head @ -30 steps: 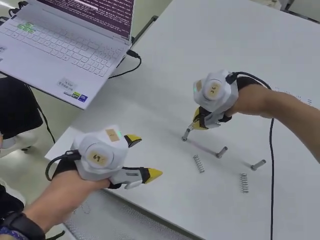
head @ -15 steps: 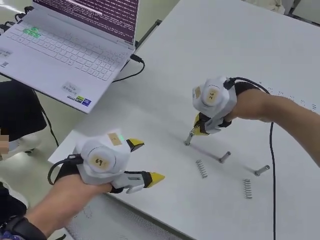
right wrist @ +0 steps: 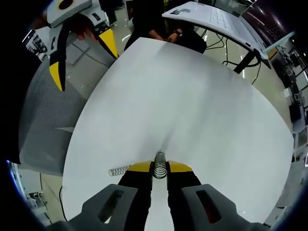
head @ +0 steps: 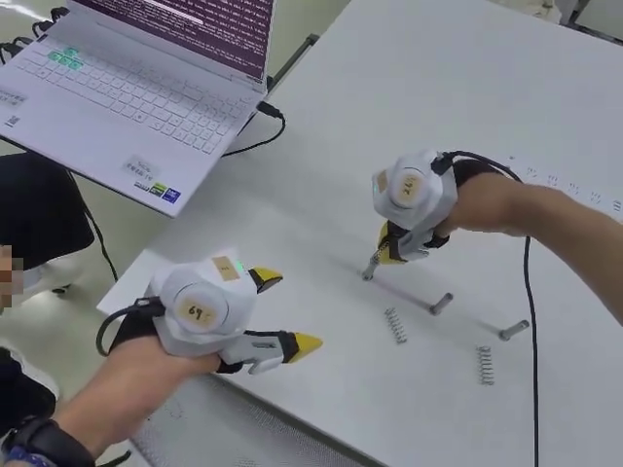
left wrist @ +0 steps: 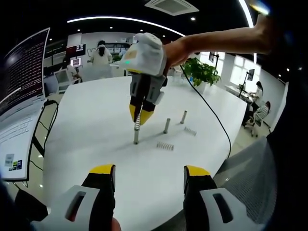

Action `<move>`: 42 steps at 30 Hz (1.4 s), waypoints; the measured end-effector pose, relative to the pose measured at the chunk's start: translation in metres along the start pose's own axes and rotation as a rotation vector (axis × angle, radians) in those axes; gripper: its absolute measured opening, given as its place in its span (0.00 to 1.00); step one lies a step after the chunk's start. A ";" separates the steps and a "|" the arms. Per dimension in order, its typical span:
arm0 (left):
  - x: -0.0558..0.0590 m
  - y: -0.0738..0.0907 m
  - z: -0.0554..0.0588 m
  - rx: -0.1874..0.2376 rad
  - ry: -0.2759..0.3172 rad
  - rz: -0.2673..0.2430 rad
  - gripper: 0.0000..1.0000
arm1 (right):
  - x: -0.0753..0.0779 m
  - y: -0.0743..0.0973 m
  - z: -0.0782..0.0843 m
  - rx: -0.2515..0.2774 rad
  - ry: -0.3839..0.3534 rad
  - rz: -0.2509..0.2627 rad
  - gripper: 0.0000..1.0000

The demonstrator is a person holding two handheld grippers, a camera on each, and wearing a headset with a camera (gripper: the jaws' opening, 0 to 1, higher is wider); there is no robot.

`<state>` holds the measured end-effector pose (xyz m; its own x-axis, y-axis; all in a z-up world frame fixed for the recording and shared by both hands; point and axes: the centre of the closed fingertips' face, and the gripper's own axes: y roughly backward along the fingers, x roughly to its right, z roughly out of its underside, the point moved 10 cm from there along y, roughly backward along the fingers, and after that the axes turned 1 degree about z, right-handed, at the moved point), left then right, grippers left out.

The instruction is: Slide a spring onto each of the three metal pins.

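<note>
Over our white table [head: 438, 97] we pinch a spring [left wrist: 137, 119] in the right gripper [head: 382, 255] just above one pin [head: 368, 271] (left gripper [head: 285, 309] spread wide, apart from that pin).

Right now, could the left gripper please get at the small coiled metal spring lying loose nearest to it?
Probably yes: only bare white tabletop lies between the open left gripper and that spring.

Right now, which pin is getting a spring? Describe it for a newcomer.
On the white table, three metal pins stand in a row. It is the end pin nearest the laptop. Only it has the right gripper holding a spring over it.
</note>
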<state>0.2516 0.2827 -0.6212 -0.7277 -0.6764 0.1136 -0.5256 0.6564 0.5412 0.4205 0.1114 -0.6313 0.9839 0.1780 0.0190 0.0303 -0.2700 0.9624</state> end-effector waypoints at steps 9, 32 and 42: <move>0.000 0.000 0.001 0.000 0.008 -0.001 0.52 | 0.000 -0.009 -0.001 -0.020 0.014 -0.012 0.09; -0.001 0.000 0.002 -0.001 0.015 -0.004 0.52 | 0.001 -0.034 -0.003 -0.051 0.027 -0.055 0.09; -0.002 0.000 0.002 -0.001 0.021 -0.006 0.52 | 0.002 -0.042 -0.001 -0.063 0.028 -0.059 0.09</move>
<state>0.2522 0.2847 -0.6227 -0.7150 -0.6875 0.1274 -0.5297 0.6515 0.5431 0.4206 0.1238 -0.6714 0.9754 0.2184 -0.0313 0.0757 -0.1981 0.9773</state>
